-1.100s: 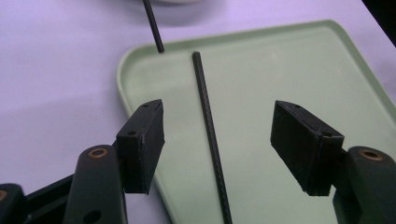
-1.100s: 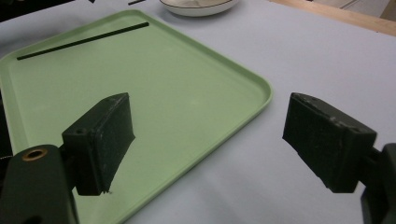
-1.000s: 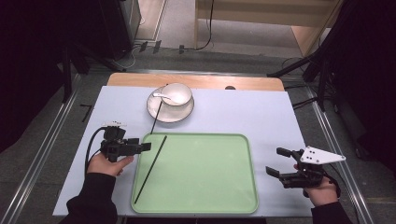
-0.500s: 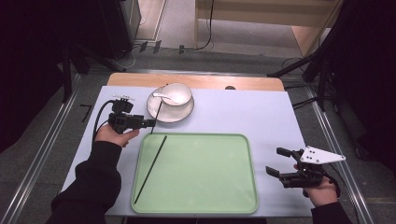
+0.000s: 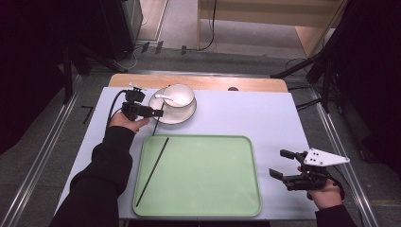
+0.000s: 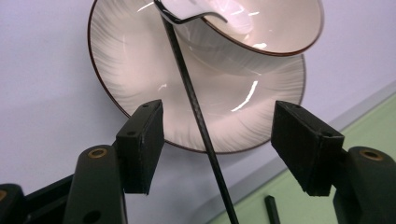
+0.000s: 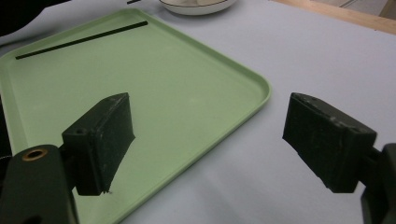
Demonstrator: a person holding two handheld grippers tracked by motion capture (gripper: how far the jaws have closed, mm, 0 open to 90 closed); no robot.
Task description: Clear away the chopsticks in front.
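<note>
Nearest the person, the right gripper (image 5: 283, 166) rests low at the table's near right corner, exactly where it sat a second ago, its jaws spread wide with nothing between them, facing the pale green plastic tray (image 5: 208, 203). On that tray one thin black chopstick (image 5: 152, 171) lies along the left side, unmoved.

Farther off, the left gripper (image 5: 158, 113) has travelled away from the tray's near left edge to the cream saucer with a dark rim (image 5: 182, 118), which carries a matching cream bowl (image 5: 179, 96) with a white spoon (image 5: 165, 97) in it. In the left gripper view, its jaws, which have just narrowed slightly, stand open on either side of the second thin black chopstick (image 6: 196, 112), which leans across the saucer against the bowl; the pads (image 6: 142, 144) do not press on it yet.

The reach looks complete, so closing on this stick and carrying it to join its mate on the tray seems the step in hand.
</note>
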